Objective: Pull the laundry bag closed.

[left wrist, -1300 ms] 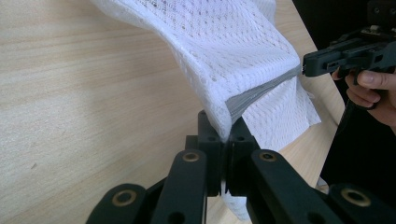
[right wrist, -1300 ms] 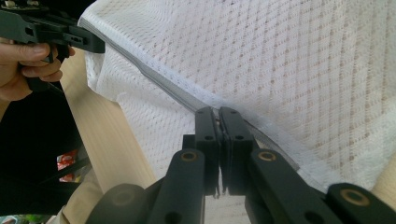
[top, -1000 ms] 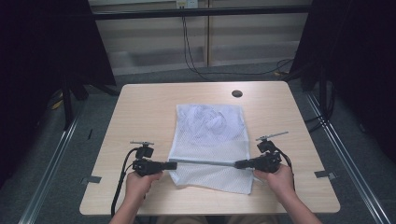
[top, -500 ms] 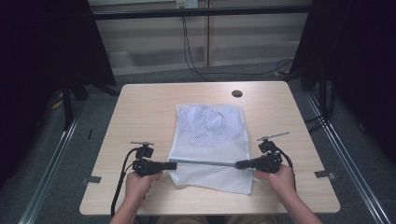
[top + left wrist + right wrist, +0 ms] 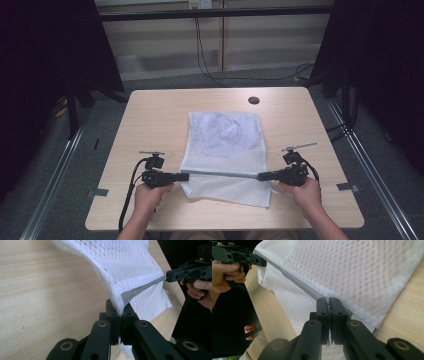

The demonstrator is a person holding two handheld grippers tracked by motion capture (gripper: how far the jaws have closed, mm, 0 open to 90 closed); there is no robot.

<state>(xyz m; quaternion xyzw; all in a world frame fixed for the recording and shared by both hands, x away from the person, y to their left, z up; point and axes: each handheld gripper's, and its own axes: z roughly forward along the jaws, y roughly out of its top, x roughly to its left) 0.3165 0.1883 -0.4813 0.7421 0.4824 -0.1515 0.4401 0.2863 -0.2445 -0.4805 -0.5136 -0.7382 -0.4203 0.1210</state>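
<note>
Your left gripper (image 5: 184,176) and right gripper (image 5: 262,176) each clamp one end of the grey edge band of the white mesh fabric bag (image 5: 225,145), stretched taut above the light wooden table (image 5: 155,115).

A white mesh laundry bag (image 5: 225,150) of soft, open-weave cloth with a dotted, slightly rough texture lies on a counter (image 5: 150,115) of pale wood-grain laminate, smooth and matt. A flat grey band (image 5: 225,174), smoother than the mesh, runs along the bag's lifted fold. The left hand-held gripper (image 5: 121,315) and right hand-held gripper (image 5: 328,305) are matt black plastic with small brass-coloured metal rivets at the joints.
</note>
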